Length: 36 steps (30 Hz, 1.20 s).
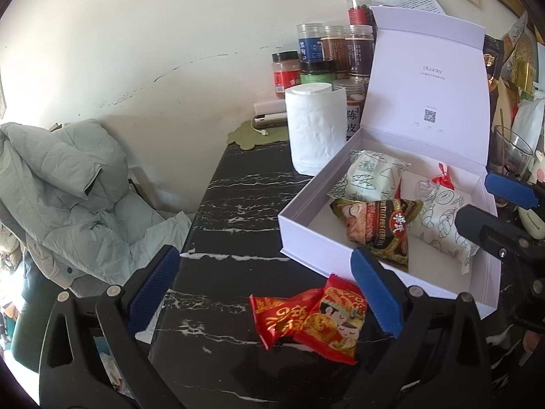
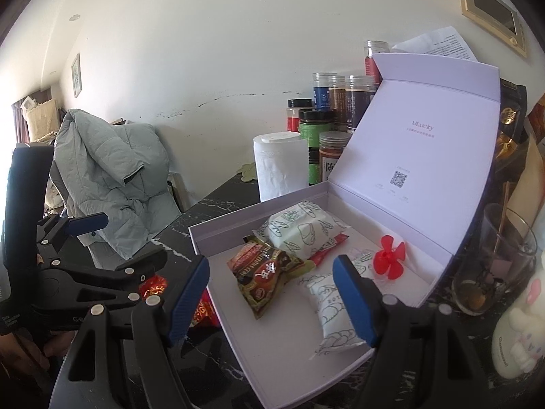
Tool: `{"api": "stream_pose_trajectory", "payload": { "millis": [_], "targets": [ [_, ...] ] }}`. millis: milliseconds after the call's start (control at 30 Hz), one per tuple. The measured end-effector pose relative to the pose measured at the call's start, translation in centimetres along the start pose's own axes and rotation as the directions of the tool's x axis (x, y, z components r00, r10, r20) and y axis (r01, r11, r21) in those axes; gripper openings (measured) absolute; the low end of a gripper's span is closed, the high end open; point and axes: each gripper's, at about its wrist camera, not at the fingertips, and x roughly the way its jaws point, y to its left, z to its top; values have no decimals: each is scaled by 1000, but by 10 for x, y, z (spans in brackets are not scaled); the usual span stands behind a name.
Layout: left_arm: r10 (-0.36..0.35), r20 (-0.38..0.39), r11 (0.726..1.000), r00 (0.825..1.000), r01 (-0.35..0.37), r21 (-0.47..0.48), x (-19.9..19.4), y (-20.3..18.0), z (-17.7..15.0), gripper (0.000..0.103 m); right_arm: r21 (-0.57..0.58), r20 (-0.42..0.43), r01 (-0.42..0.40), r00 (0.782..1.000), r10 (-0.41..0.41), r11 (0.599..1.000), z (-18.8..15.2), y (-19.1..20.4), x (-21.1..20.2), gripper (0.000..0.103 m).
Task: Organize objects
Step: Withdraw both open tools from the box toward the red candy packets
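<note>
The white box (image 2: 289, 351) sits open on my black marble table (image 1: 218, 204), its lid (image 2: 419, 143) standing up at the back. Inside it lie a white bread packet (image 2: 303, 228) toward the rear, a brown cereal packet (image 2: 265, 279) in the middle, a second white packet (image 2: 332, 320) nearer the front, and a small red propeller (image 2: 388, 255) beside them. Two red candy packets (image 1: 310, 317) lie on the table just outside the box's front wall, one overlapping the other. My left tongs (image 1: 262, 293) hover over those packets with the blue pads spread wide apart, gripping nothing and touching nothing. My right tongs (image 2: 272, 296) hang over the box, also parted and empty; one pad stands in front of the second white packet, and I cannot tell whether it touches it. Behind the box stand a paper roll (image 1: 315, 126) and a cluster of jars (image 1: 333, 51). A grey jacket (image 1: 68, 197) lies heaped past the table's edge.
</note>
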Motion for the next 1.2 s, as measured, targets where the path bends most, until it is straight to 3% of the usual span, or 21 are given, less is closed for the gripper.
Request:
{"api": "stream_pose_trajectory", "payload": {
  "millis": [733,1200],
  "targets": [
    [50,-79,997,996,-55,-62,15,53,-42,101,-91,-67,-160,986,154,983,-24,70,16,76],
    [39,-159,993,987,-55,-101,31,71,-54,101,-135,-179,-148,976,123,980,-42,87,41,76]
  ]
}}
